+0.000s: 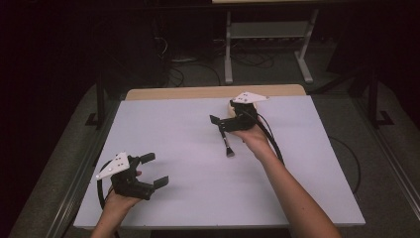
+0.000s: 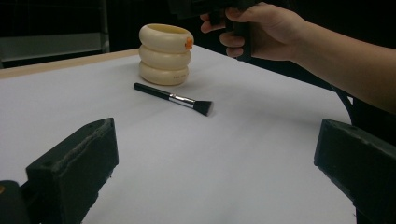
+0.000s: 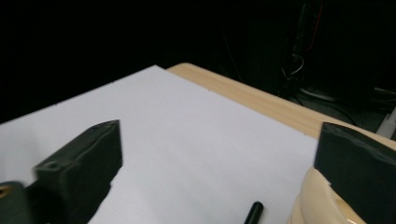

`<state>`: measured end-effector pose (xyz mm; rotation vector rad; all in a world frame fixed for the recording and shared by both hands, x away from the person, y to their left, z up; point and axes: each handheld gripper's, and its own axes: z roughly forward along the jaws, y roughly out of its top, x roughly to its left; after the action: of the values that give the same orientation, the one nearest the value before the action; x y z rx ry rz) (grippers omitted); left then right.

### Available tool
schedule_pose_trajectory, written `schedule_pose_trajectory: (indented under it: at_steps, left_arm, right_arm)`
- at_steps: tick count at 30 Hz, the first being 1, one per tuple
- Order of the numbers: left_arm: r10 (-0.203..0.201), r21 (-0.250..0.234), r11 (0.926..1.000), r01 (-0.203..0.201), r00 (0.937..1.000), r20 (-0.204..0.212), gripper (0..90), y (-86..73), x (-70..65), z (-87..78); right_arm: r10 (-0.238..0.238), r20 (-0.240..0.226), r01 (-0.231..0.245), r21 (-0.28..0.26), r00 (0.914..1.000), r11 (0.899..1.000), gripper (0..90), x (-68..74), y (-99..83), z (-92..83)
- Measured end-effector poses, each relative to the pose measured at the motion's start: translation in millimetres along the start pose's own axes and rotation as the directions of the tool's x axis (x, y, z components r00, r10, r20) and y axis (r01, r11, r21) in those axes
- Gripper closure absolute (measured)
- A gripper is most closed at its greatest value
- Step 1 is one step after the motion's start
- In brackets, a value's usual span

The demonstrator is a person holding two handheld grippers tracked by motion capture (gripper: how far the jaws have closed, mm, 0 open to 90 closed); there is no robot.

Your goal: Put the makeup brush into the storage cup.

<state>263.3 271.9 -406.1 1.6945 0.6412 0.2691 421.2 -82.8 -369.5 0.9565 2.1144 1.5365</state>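
- The thin black makeup brush with a silver metal collar [image 2: 173, 98] lies flat on the white table top [image 1: 188, 188], near the middle. The end of its handle is just beside the cream-coloured holder made of three stacked rings [image 2: 165, 54].
- The right gripper [image 1: 225, 124] hangs above the handle end. Its jaws stand wide apart and hold nothing; in the right gripper view the handle tip [image 3: 253, 212] shows between them, lower down.
- The left gripper [image 1: 151, 171] rests at the near left, also wide open and empty.
- I judge the brush to be light and stiff, with a smooth handle that can roll or slip. The best hold is on the handle, near the collar, never on the soft bristles.
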Motion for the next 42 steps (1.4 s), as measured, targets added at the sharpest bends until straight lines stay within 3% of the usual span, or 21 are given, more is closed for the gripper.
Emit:
schedule_pose_trajectory:
  at_steps: [9, 20, 34, 37, 42]
  left_arm:
    - [-0.002, 0.000, 1.0000, 0.002, 1.0000, -0.001, 0.0, 0.0, -0.1, -0.2]
    - [-0.002, -0.001, 1.0000, 0.002, 1.0000, -0.001, 0.0, -0.1, -0.4, 0.1]
    - [-0.016, -0.005, 0.9999, 0.016, 0.9999, 0.001, 0.0, -0.8, -1.1, 1.0]
    - [-0.017, -0.004, 0.9999, 0.017, 0.9999, 0.002, 0.0, -0.9, -1.0, 1.2]
    - [-0.013, -0.004, 0.9999, 0.013, 0.9999, 0.001, 0.0, -0.2, -1.3, 0.7]
  right_arm:
    - [-0.002, -0.004, 0.002, 0.064, 1.0000, 0.998, 12.4, 1.1, 2.1, 0.9]
    - [0.019, 0.014, -0.021, 0.164, 0.9997, 0.986, 20.6, 1.0, 1.9, 4.1]
    - [0.035, 0.018, -0.039, 0.283, 0.9992, 0.958, 31.7, 1.2, 1.5, 8.9]
    - [0.059, 0.025, -0.063, 0.311, 0.9980, 0.948, 33.2, 2.7, 1.0, 10.2]
    - [0.059, 0.032, -0.067, 0.359, 0.9977, 0.931, 35.6, 3.0, 0.0, 12.5]
